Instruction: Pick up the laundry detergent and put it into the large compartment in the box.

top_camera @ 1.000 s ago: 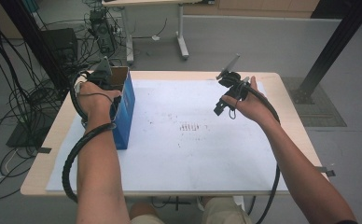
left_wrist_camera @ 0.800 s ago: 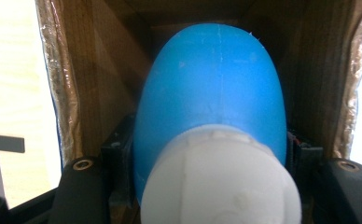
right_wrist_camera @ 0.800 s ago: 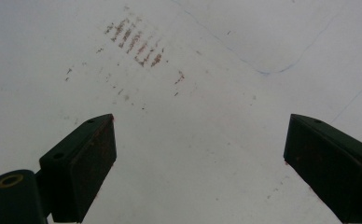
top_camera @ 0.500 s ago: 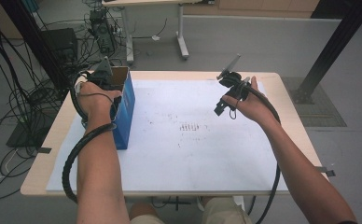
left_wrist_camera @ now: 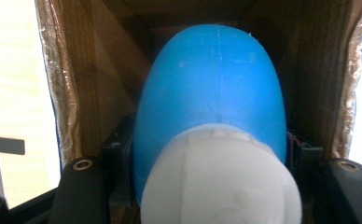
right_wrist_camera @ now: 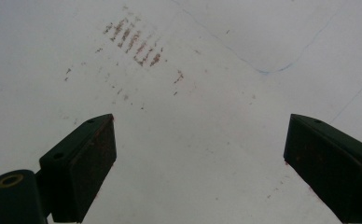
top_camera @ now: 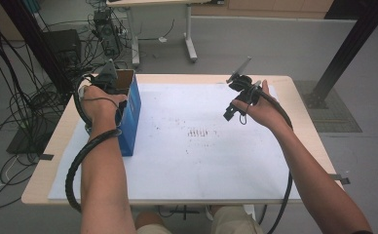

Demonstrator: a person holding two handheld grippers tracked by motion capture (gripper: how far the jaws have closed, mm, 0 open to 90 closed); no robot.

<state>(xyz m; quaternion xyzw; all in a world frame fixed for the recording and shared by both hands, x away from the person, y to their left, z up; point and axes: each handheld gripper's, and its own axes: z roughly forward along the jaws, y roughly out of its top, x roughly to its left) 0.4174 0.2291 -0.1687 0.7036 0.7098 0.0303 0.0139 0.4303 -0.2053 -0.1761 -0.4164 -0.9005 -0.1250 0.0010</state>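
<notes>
Left gripper view: jaws clamp a blue-and-white bottle (left_wrist_camera: 212, 121) inside the box (top_camera: 128, 112); right gripper (right_wrist_camera: 198, 163) jaws spread wide.

Over the last second almost nothing has shifted: the left claw (top_camera: 110, 80) stays at the open top of the blue box (top_camera: 130, 113), by the tabletop's left edge, closed on a blue and white object (left_wrist_camera: 212, 135) inside the cardboard walls. The right claw (top_camera: 236, 97) remains raised well to the right of the box, above the brown smudges (top_camera: 197, 132) on the white sheet (top_camera: 187, 165), its jaws spread as before. No change in the box's position or either forearm's pose can be made out between the earlier frames and this one.
</notes>
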